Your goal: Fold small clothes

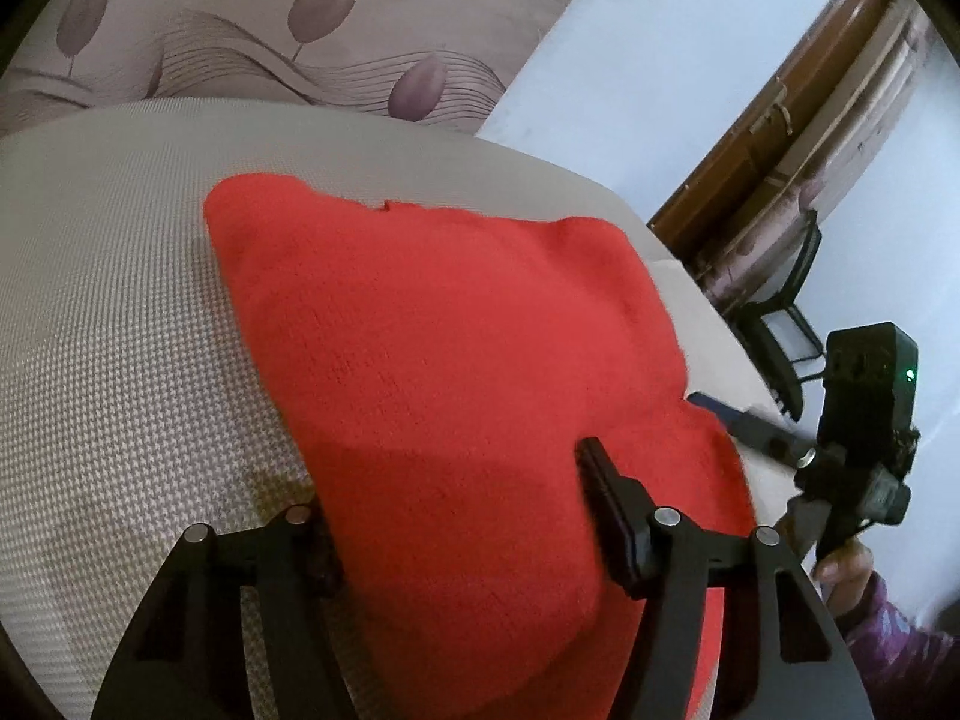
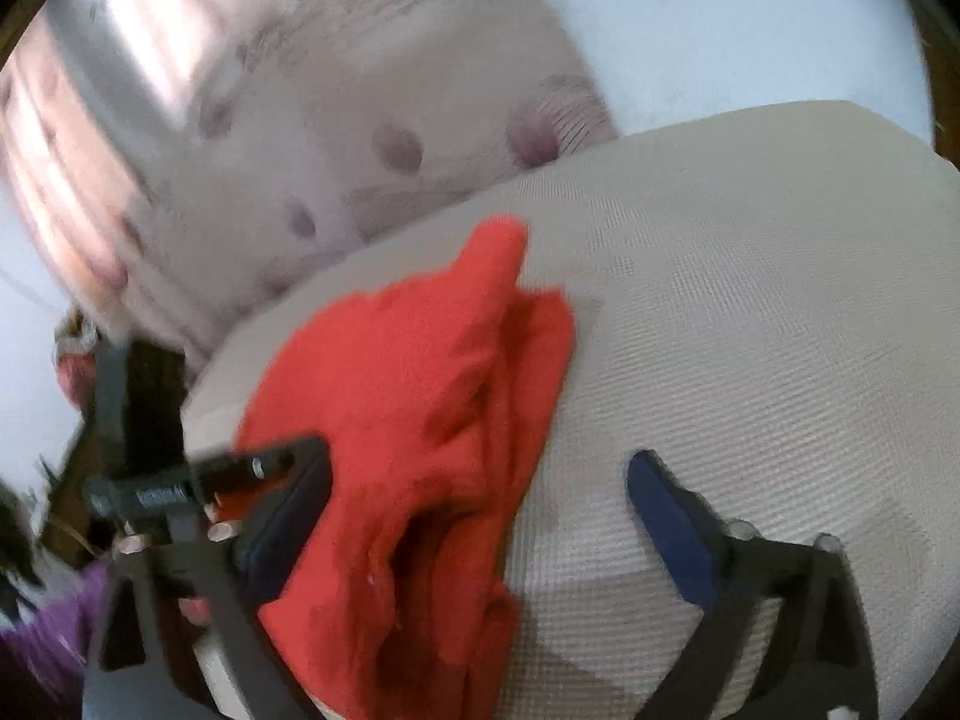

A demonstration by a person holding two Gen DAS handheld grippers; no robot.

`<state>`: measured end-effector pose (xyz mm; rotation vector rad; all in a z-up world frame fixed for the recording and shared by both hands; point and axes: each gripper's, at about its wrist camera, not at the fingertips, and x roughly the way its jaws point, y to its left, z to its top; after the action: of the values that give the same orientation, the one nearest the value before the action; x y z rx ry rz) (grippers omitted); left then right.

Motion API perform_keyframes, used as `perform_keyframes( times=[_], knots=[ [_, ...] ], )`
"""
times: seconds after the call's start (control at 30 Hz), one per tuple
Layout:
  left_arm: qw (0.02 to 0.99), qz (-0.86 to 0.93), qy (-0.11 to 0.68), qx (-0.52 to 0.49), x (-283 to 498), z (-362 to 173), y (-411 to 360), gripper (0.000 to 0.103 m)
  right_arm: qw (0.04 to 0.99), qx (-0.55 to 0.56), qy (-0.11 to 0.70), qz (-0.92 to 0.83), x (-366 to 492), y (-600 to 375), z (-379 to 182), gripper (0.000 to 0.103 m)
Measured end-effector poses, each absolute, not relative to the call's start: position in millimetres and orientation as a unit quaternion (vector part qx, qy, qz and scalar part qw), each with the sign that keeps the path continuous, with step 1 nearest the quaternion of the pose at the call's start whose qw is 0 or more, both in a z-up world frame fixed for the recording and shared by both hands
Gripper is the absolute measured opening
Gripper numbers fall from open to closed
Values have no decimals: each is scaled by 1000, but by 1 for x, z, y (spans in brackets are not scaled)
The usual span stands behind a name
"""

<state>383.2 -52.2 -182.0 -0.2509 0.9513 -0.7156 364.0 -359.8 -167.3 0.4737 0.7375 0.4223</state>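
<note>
A red knitted garment (image 1: 444, 360) lies on a beige woven surface (image 1: 120, 330). In the left wrist view my left gripper (image 1: 462, 510) is open, its fingers wide apart on either side of the garment's near edge, with cloth lying between them. In the right wrist view the same red garment (image 2: 420, 420) is bunched and creased. My right gripper (image 2: 480, 510) is open, its left finger (image 2: 288, 510) at the cloth's edge and its blue-padded right finger (image 2: 672, 522) over bare surface. The right gripper also shows in the left wrist view (image 1: 750, 426), at the garment's right edge.
A patterned curtain (image 1: 270, 30) hangs behind the surface, next to a pale wall (image 1: 660, 60) and a wooden door frame (image 1: 780, 120). A dark chair (image 1: 780, 324) stands beyond the surface's right edge. The right wrist view is motion-blurred.
</note>
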Motion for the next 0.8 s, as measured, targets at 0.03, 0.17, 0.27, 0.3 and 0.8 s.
perform_keyframes(
  times=[0.03, 0.17, 0.27, 0.3, 0.8],
  knots=[
    [820, -337, 447, -121, 384, -183, -51, 63, 881, 231, 359, 203, 366, -364, -167, 99],
    [822, -335, 445, -119, 382, -182, -53, 63, 857, 222, 400, 237, 379, -360, -174, 97],
    [825, -333, 442, -116, 381, -182, -54, 63, 838, 209, 426, 268, 386, -347, -182, 86],
    [827, -331, 441, -113, 380, -181, -55, 63, 832, 207, 438, 273, 389, -343, -186, 78],
    [863, -300, 405, -38, 364, -172, -70, 63, 787, 252, 462, 321, 405, -336, -204, 37]
  ],
)
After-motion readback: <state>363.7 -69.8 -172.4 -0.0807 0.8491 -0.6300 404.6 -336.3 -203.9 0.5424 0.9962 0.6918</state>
